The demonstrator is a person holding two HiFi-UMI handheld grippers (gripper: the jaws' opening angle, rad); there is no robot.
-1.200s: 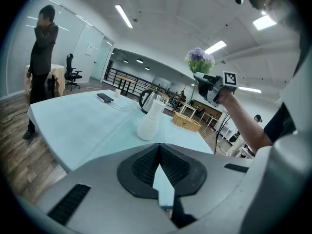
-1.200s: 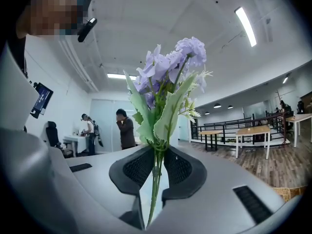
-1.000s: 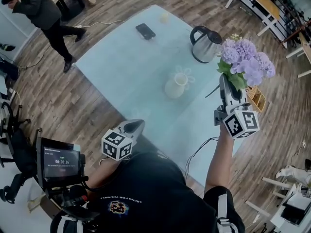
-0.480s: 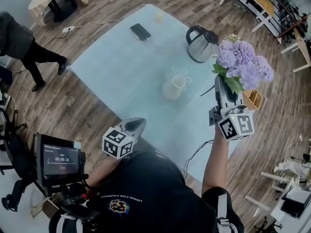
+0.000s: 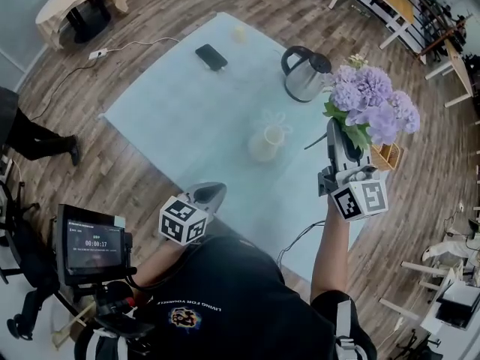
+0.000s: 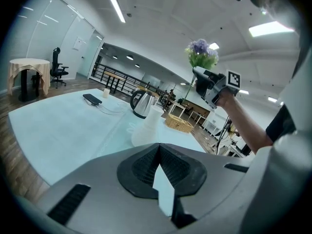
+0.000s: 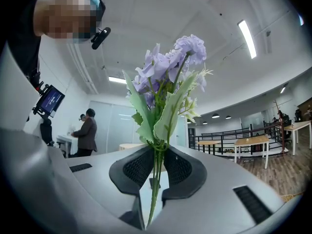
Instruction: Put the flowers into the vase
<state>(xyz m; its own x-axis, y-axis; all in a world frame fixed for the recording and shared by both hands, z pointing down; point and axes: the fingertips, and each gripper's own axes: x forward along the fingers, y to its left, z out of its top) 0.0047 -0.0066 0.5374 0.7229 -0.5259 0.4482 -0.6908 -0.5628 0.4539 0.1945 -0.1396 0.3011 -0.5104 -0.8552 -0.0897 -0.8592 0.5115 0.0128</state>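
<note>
Purple flowers (image 5: 371, 103) held aloft in the right tool (image 5: 339, 130)
The stems are clamped between its jaws, well apart from the vase (image 5: 268, 141) on the table (image 5: 187, 96); the left tool (image 5: 210, 193) is closed, empty.

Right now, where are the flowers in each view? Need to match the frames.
Head view: flowers at right, upper half.
Left gripper view: flowers at top, right of centre.
Right gripper view: flowers at centre, stems pinched in the right tool.
Shared landmark: kettle, in head and left gripper views only.

Right gripper (image 5: 341, 130) held high, jaws clamped; left gripper (image 5: 214, 191) low, jaws together
</note>
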